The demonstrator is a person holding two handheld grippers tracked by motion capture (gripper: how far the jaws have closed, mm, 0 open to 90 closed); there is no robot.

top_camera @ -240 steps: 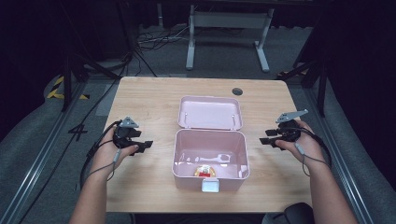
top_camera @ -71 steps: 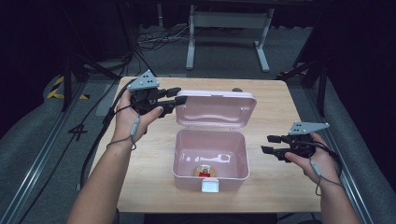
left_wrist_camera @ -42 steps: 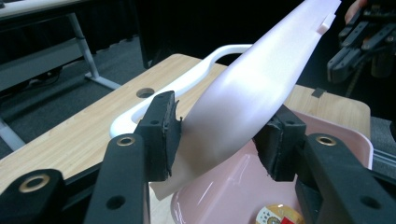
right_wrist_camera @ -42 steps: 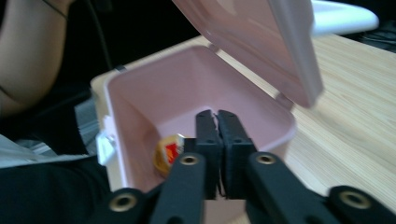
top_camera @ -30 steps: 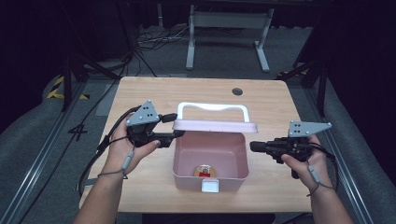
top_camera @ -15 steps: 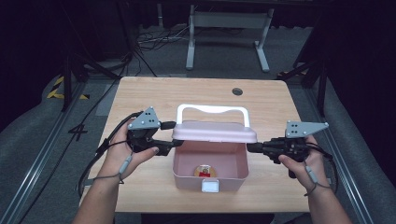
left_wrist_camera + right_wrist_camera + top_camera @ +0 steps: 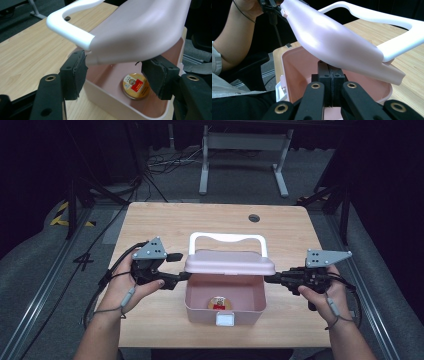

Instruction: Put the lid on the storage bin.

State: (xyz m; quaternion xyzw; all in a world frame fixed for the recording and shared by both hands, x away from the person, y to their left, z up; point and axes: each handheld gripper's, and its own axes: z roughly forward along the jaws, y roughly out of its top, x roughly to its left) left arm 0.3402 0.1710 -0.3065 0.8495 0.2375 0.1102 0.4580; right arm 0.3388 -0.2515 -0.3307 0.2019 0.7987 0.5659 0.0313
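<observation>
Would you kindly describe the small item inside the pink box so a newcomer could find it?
On the wooden table stands an open pink box, its lid half lowered. On its floor lies a small round tin, gold-rimmed with a red label.

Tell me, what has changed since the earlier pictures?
The pink plastic lid with white handle was swung from flat behind the pink plastic box to half shut over it. The left claw, which gripped it, has just been opening; its pads stand apart. The right claw, shut, moved under the lid. The small round tin stayed.
</observation>
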